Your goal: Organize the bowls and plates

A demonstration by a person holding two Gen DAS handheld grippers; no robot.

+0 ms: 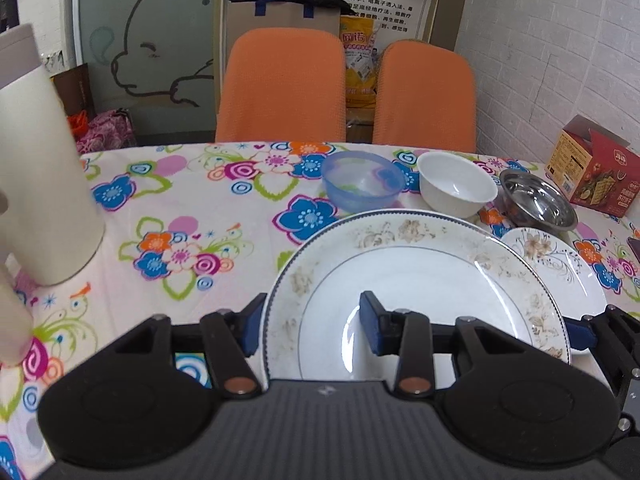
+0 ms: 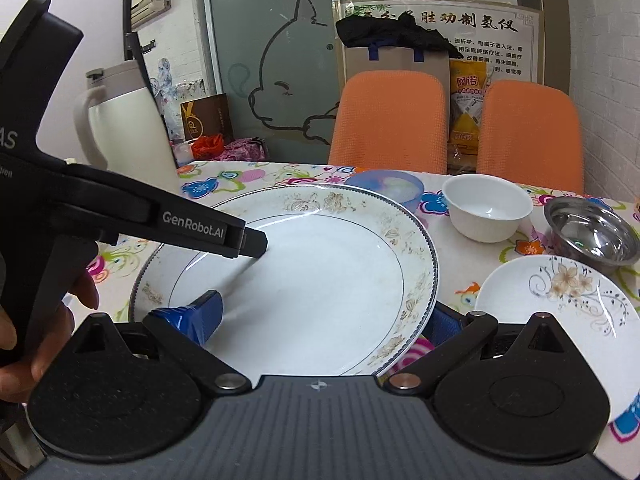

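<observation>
**Two grippers at one big plate**

The big plate (image 1: 416, 280) with brown flowers on its rim sits low on the flowery tablecloth (image 1: 180, 208), close to both grippers.

The left gripper (image 1: 310, 330) has its blue fingers (image 1: 370, 326) spread apart. One finger is outside the plate's left rim and the other is over the white middle of the plate. The rim sits between them. The fingers are not squeezed shut on it.

The right gripper (image 2: 324, 320) is at the plate's near right side. Its left blue finger is over the inside of the plate, and its right blue finger is outside, tucked under the right rim. The fingers are wide apart, with the rim between them. I cannot tell if they press on the plate.

A small plate (image 2: 560, 300) with thin flower drawings lies just beside the big plate, on its right. Behind the plates are three bowls in a row: a blue plastic bowl (image 1: 362, 184), a white bowl (image 1: 456, 184) and a shiny metal bowl (image 1: 538, 204).

A tall cream jug (image 2: 128, 120) stands far left on the table. A red box (image 1: 592, 172) sits at the far right. Two orange chairs (image 1: 280, 84) stand behind the table.
</observation>
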